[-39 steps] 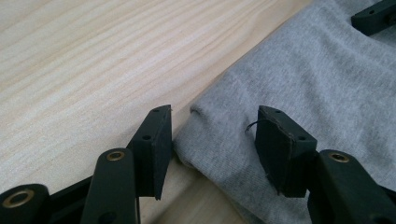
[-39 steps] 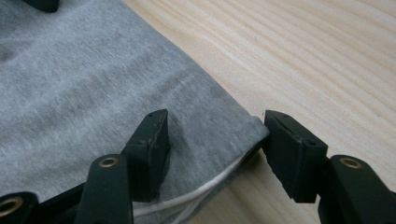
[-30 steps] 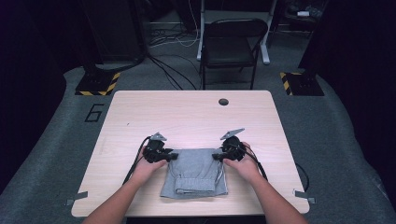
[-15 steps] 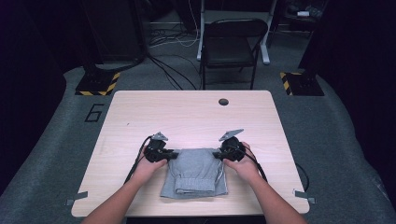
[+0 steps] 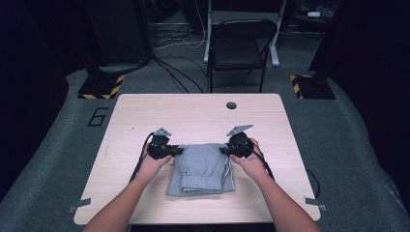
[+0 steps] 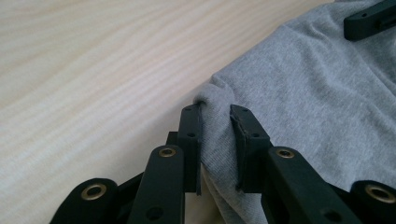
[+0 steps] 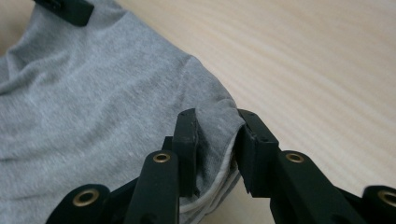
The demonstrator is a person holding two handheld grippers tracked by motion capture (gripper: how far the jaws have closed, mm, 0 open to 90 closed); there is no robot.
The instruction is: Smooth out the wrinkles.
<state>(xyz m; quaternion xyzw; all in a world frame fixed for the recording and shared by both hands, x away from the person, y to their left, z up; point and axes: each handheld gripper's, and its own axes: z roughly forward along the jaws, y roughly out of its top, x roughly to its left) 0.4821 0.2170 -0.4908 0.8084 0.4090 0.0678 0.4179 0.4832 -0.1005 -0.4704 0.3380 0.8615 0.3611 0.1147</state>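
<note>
On the near half of the table (image 5: 145,116): one folded grey garment (image 5: 203,166). My left gripper (image 6: 215,122) and right gripper (image 7: 215,125) each pinch a far corner (cloth bunched between the jaws). Step: lifting that edge. Next, I judge: an even, matched raise.

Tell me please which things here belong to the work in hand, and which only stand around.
Belonging to the work:
grey garment, folded on the table
left gripper, closed on its corner
right gripper, closed on the other corner

Only standing around:
folding chair
floor cables
</note>
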